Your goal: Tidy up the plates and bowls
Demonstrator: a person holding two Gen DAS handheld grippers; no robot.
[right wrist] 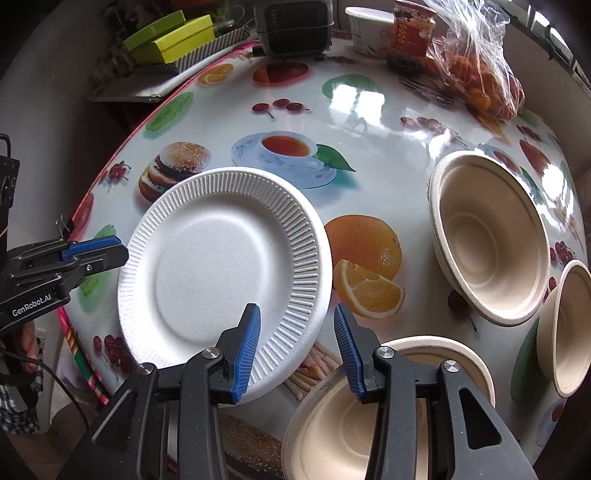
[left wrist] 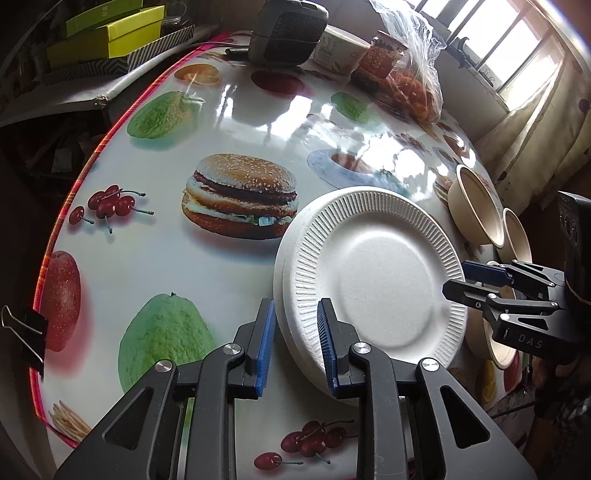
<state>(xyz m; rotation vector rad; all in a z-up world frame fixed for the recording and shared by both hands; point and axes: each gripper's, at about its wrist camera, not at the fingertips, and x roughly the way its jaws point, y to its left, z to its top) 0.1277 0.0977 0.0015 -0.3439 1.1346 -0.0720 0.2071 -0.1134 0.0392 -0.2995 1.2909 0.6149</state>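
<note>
While plates sit stacked: white plates (right wrist: pixel 225 258) on table (left wrist: pixel 155 251)
Left gripper (left wrist: pixel 295 343): parted, straddling plate rim, no squeeze
Right gripper (right wrist: pixel 297 350): parted, straddling rim
Bowls (right wrist: pixel 491 236): right of plates

The worktop (left wrist: pixel 229 122) wears a glossy food-print cover. At its far edge stand a black speaker (left wrist: pixel 288 31), a white tub (right wrist: pixel 369 33), a red jar (right wrist: pixel 413 33) and bagged oranges (right wrist: pixel 480 81) — green boxes (left wrist: pixel 107 33) lie beyond.

Daylight from the window (left wrist: pixel 513 44) at upper right throws white glare across my glossy table (left wrist: pixel 155 258). Both views are sharp at centre. Fisheye bends the edges, and the corners go dark.
</note>
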